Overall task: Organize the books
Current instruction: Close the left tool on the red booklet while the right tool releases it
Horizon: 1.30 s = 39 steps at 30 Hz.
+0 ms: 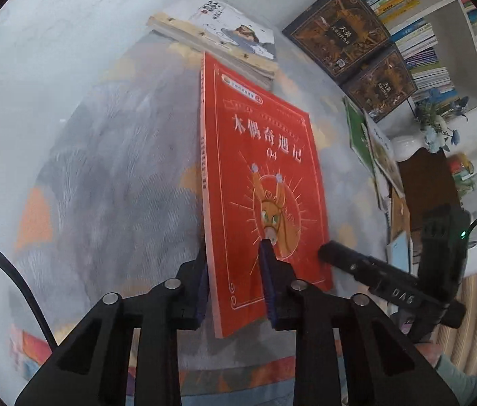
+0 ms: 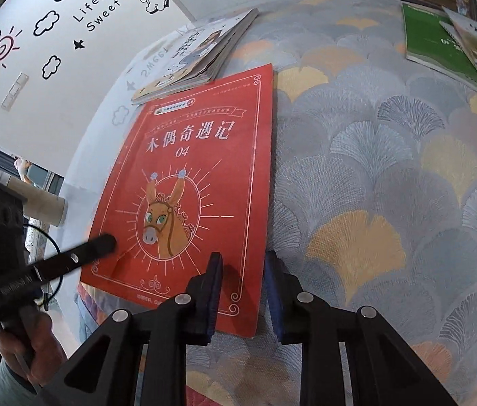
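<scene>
Gripping the red book (image 1: 258, 176) along its near edges, both grippers share the load so the thin volume stays flat rather than bowing. The left gripper (image 1: 235, 277) has its jaws closed down to cover thickness, one blue pad over the front cover and the other behind the spine edge. The right gripper (image 2: 243, 291) straddles the opposite long edge; its left pad lies on the cover, but whether the right pad presses the back of the book cannot be told, as a narrow gap shows between them. The book sits low over the patterned cloth (image 2: 390, 176), with its far end just beside the stack of books (image 2: 198, 57) near the wall, probably because that stack is the intended destination. A green book (image 2: 438, 37) and adjoining volumes lie well apart at the far right, not yet gathered. Two dark boxed volumes (image 1: 350, 44) lean against the bookshelf (image 1: 441, 34) beyond.
</scene>
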Motion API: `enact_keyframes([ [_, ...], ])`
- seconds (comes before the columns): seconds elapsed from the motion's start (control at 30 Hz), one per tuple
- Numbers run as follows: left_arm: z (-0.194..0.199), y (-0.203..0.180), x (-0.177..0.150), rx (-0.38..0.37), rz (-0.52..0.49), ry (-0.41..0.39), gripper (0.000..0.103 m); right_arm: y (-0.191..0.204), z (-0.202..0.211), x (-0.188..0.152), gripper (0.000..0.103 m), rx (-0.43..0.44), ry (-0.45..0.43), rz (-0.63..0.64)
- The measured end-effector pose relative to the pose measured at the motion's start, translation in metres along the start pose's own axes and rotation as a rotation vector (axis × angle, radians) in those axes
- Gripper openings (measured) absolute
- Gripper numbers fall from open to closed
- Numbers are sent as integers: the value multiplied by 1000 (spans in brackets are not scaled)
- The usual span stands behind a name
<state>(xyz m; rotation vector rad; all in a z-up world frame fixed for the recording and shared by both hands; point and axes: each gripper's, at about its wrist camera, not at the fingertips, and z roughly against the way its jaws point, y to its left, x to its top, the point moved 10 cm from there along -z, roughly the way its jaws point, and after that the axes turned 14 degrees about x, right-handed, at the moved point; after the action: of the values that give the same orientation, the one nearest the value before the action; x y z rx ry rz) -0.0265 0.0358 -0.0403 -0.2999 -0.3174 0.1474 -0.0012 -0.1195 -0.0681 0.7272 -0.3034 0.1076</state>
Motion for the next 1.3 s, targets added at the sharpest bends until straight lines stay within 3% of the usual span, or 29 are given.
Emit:
enact_keyframes([
  [0.1,6,-1,3,-35,51,-23,14,3,-4,1,24,6,-1,-16],
  [0.2,10,-11,12,-141,110,-3,14,-1,-1,2,24,49,17,-88],
  [0.33,9,-24,15,-218,145,16,14,-10,5,-1,25,139,3,-217],
  [0.5,-5,-31,9,-136,99,39,14,-13,9,-5,25,175,-14,-265],
  [0.57,0,-31,13,-162,129,39,13,-12,11,-8,25,176,8,-270],
  [0.63,8,-32,23,-196,155,33,13,-11,14,-14,30,192,29,-297],
  [0.7,12,-34,30,-222,165,44,11,-11,19,-20,49,248,28,-347],
  [0.77,11,-35,38,-229,201,70,11,-9,20,-26,57,335,16,-402],
  [0.9,6,-37,43,-306,289,152,11,-11,17,-28,57,493,-2,-522],
  [1.0,8,-44,46,-344,290,175,11,-6,15,-21,56,613,-54,-590],
  [1.03,7,-45,46,-358,300,195,11,-5,14,-18,52,634,-76,-600],
  [1.07,6,-45,46,-364,309,208,11,-5,14,-14,35,644,-97,-601],
  [1.13,4,-41,47,-321,287,206,11,-4,14,-8,27,646,-132,-610],
  [1.2,1,-35,45,-210,208,182,11,1,15,-6,19,631,-141,-595],
  [1.3,3,-39,37,-114,51,155,12,11,21,-1,19,444,-113,-422],
])
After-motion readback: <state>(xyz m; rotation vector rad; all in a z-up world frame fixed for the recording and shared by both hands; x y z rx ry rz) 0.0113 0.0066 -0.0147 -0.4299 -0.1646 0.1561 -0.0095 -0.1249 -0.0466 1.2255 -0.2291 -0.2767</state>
